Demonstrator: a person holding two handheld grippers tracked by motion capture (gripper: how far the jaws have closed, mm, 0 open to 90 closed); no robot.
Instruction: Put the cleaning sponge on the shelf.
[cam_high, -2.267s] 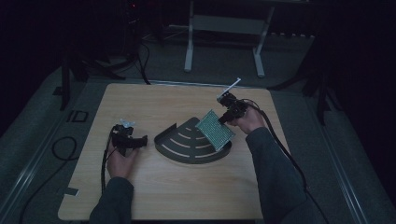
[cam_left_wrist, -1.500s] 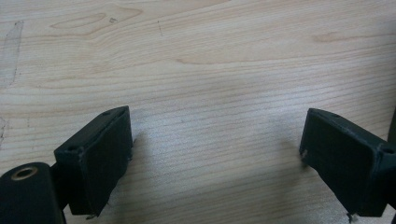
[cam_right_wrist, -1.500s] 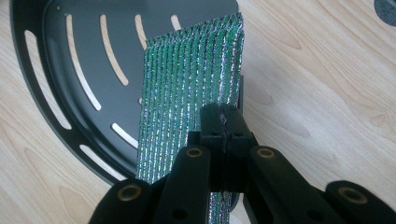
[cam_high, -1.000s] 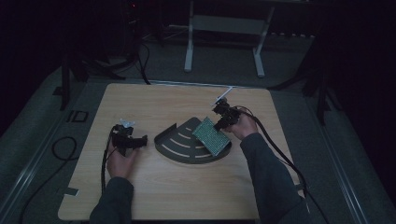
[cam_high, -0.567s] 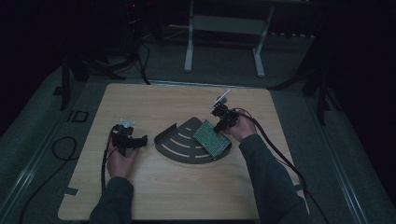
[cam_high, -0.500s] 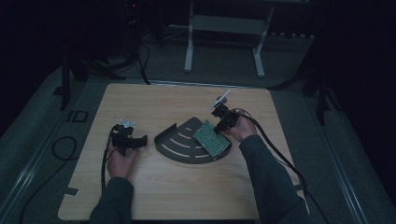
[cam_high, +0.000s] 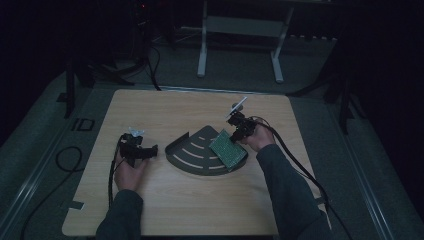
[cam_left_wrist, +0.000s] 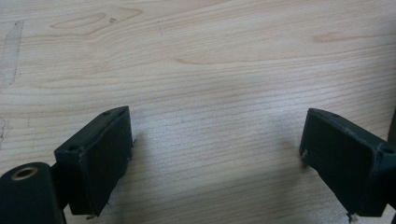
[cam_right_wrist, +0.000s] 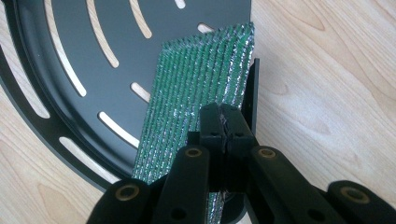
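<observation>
two grippers at the table, one busy and one idle.
the right gripper (cam_right_wrist: 223, 122) has its jaws pinched tight on the near edge of a green perforated board (cam_right_wrist: 201, 88), which slopes away ahead of it onto the black slotted fan-shaped tray (cam_high: 192, 155), by the tray's upright wall. the left gripper (cam_left_wrist: 215, 149), well apart from the tray, has its jaws spread wide with nothing between them, just above the bare wooden table (cam_left_wrist: 224, 70).

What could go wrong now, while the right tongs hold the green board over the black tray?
1. The right tongs pinch the green board only at one edge, so it may pivot or slip.
2. The board leans against the black tray's upright wall; pushing further might shove the tray across the table, since the left tongs are open and apart from it.
</observation>
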